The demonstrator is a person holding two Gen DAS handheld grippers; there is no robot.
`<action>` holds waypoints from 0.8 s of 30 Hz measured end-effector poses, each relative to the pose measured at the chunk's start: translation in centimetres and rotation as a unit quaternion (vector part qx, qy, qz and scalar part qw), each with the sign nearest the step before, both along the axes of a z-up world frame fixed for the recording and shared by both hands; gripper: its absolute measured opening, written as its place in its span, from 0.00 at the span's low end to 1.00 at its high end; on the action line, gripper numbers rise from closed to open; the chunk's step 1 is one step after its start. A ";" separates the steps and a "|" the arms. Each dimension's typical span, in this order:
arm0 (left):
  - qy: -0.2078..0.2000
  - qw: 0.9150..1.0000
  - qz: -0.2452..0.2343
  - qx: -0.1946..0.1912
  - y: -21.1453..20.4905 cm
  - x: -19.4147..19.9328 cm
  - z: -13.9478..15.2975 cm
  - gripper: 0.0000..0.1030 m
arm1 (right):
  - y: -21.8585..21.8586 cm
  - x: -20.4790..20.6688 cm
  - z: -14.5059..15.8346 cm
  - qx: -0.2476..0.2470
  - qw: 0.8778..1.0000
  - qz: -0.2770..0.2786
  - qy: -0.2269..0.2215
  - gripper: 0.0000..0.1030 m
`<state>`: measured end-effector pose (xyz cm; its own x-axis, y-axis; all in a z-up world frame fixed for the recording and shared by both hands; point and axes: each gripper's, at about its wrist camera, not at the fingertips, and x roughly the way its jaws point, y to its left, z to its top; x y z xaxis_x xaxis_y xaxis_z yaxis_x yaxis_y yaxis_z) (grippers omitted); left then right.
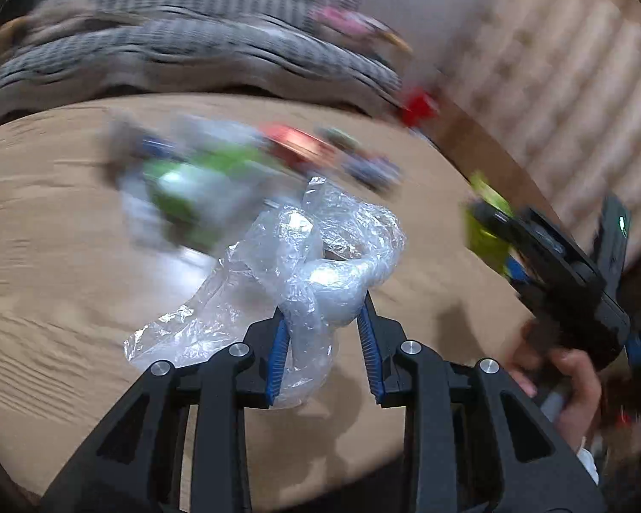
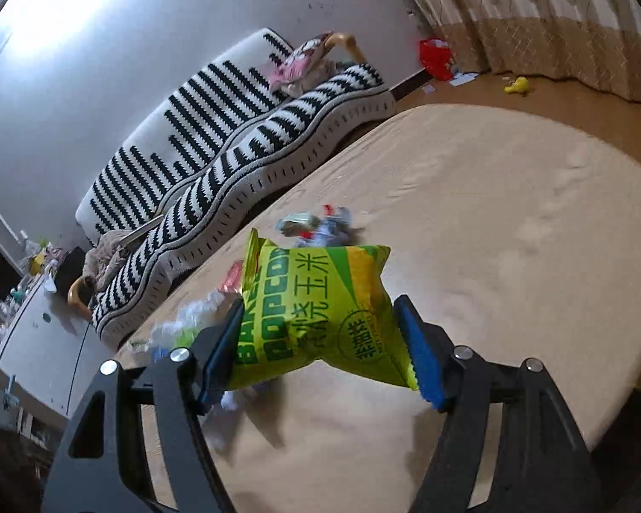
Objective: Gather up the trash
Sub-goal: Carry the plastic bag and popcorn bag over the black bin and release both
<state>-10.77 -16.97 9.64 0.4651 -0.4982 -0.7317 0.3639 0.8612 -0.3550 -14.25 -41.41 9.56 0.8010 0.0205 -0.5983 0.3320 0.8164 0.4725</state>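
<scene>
trash lies in a loose heap [image 2: 316,226] on the tan round surface [image 2: 513,222], on the side of it toward the striped sofa [image 2: 218,137], and two more pieces are up off the surface in the grippers. the surface is the largest thing here: its rim curves past the sofa on one side and past bare floor and a patterned curtain [image 2: 547,13] on the other, and most of its top away from the heap is open. the sofa runs just beside the surface's rim with only a narrow gap; on the curtain side there is more floor, with a red thing [image 2: 436,59] and a small yellow thing [image 2: 518,84] well apart from the surface.

the right wrist view is sharp and shows the room: a white wall, the sofa with clothes on it, a cluttered white cabinet [image 2: 38,333] beyond the sofa's far end. the left wrist view is smeared, so the heap [image 1: 218,179] reads only as green, red, blue and white blurs on the surface [image 1: 64,256], but it alone shows the right gripper from outside, with a hand [image 1: 577,380] on its handle.

the right gripper [image 2: 320,342] is clamped on a green and yellow popcorn bag [image 2: 316,312], held above the surface. the left gripper [image 1: 324,333] is pinched on a crumpled clear plastic bag [image 1: 316,256], which bulges above the pads [image 1: 280,350] and trails down toward the surface.
</scene>
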 end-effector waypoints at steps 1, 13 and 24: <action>0.002 1.000 -0.021 0.001 -1.6 -0.9 0.0 0.29 | -1.3 -2.1 0.1 -0.007 1.000 -0.011 0.004 0.66; 0.148 0.954 -0.254 0.062 -21.9 -13.1 -9.8 0.28 | -16.0 -22.1 -8.6 0.110 0.977 -0.135 0.126 0.66; 0.171 0.944 -0.261 0.107 -24.3 -13.4 -11.8 0.55 | -16.6 -22.9 -11.9 0.147 0.969 -0.140 0.138 0.69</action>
<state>-24.16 -41.31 -2.12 -0.0843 -0.4183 -0.9044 0.6548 0.6609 -0.3667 -37.20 -58.01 -2.29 0.6098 0.0276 -0.7921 0.6685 0.5190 0.5327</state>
